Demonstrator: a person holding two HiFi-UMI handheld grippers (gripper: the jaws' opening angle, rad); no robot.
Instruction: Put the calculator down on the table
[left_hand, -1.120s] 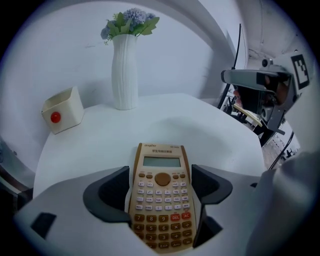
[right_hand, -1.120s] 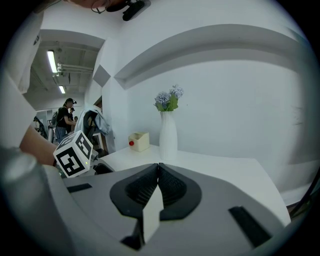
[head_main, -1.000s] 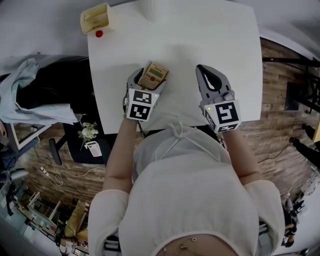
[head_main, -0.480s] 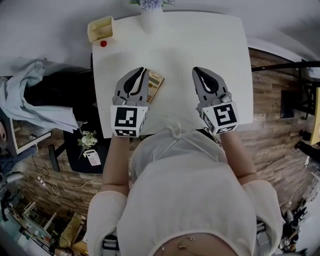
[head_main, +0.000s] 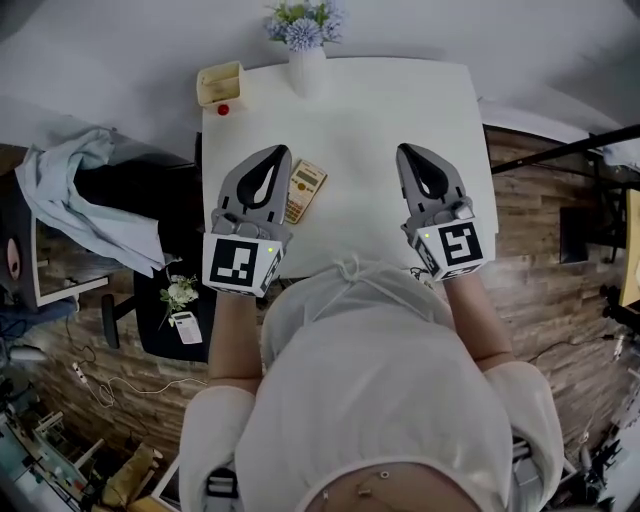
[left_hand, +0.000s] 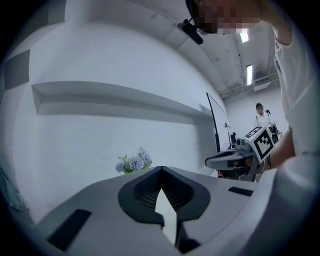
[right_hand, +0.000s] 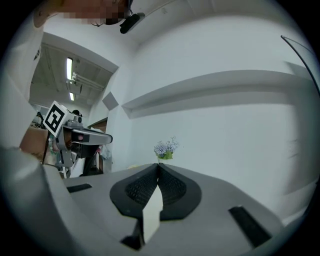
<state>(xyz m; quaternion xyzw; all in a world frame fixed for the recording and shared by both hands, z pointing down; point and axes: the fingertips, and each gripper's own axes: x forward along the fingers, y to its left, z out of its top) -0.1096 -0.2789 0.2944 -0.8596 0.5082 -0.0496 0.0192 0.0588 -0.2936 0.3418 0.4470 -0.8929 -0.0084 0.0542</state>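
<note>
The tan calculator (head_main: 303, 190) lies flat on the white table (head_main: 380, 110), left of centre, with nothing touching it. My left gripper (head_main: 276, 153) is held up above the table just left of the calculator; its jaws are shut and empty. In the left gripper view the jaw tips (left_hand: 161, 168) meet. My right gripper (head_main: 410, 152) is raised over the table's right half, also shut with nothing in it; its tips (right_hand: 158, 165) meet in the right gripper view. Both grippers point level toward the far wall.
A vase of pale blue flowers (head_main: 303, 30) stands at the table's far edge. A small yellow box (head_main: 221, 83) with a red object (head_main: 223, 109) beside it sits at the far left corner. A dark desk with a cloth (head_main: 90, 200) lies left of the table.
My left gripper let go of the calculator, which now lies on the table, then shut and rose. The right gripper also rose.
</note>
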